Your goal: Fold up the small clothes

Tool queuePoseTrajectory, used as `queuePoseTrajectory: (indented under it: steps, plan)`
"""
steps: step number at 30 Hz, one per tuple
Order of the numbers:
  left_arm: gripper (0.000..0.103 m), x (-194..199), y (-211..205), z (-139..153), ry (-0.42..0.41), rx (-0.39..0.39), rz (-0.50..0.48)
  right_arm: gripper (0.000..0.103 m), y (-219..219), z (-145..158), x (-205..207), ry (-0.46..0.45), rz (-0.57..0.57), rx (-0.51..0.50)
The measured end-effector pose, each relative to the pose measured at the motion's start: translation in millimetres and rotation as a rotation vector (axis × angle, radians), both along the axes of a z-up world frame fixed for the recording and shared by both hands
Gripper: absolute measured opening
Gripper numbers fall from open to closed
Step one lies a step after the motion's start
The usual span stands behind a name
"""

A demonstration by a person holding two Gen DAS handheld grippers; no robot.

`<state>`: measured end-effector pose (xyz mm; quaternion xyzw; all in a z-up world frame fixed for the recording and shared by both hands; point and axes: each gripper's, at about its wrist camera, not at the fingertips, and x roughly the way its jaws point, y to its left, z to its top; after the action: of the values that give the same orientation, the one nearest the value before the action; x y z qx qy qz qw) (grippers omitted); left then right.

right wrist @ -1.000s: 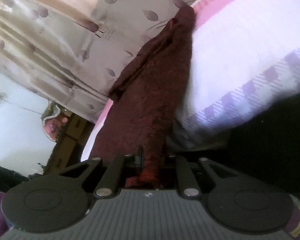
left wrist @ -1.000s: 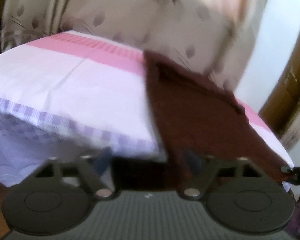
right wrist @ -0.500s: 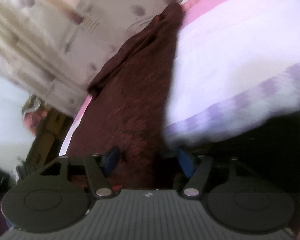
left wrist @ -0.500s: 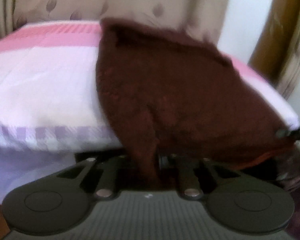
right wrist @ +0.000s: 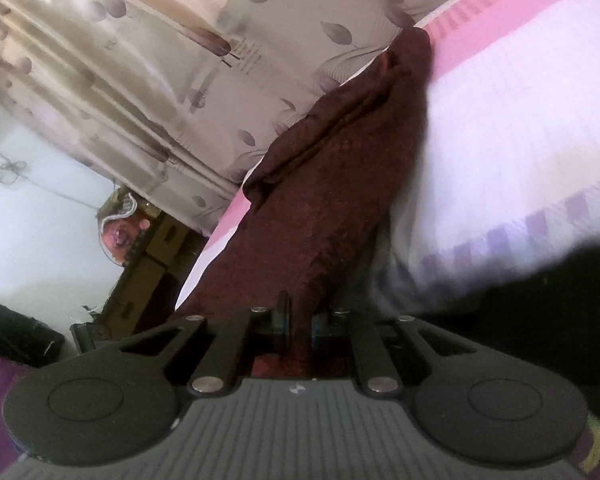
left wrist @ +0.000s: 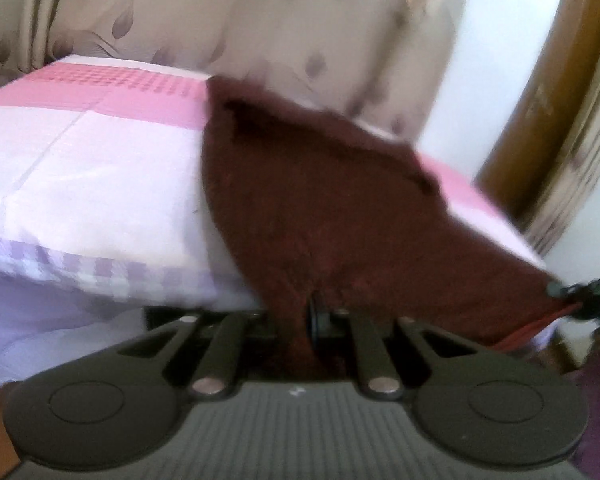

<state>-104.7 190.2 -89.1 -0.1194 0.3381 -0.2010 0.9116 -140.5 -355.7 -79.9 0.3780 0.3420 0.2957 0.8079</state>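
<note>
left gripper [left wrist: 300, 320]: fingers closed on the near edge of the dark brown cloth [left wrist: 320, 208], fabric pinched between them. right gripper [right wrist: 298, 322]: fingers likewise clamped on a near corner of the same cloth [right wrist: 332, 200]. the cloth runs from both grips up over the bed [left wrist: 100, 168] edge and lies across the white, pink-banded sheet, far end bunched near the leaf-print curtain [right wrist: 160, 80]. left view is blurred.

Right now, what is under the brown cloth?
The brown cloth lies on the pink-and-white bedsheet, its near edge pinched by both grippers. Anything else beneath it is covered.
</note>
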Motion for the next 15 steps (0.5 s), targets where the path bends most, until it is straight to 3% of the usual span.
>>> queuePoseTrajectory:
  steps: [4,15]
  plan:
    - [0.011,0.9,-0.2,14.6,-0.022,0.004,-0.012,0.015,0.8,9.3,0.5,-0.007,0.004,0.004]
    - [0.011,40.3,10.1,63.6,-0.061,-0.195,0.052,0.015,-16.3,49.0,49.2,-0.04,-0.04,0.136]
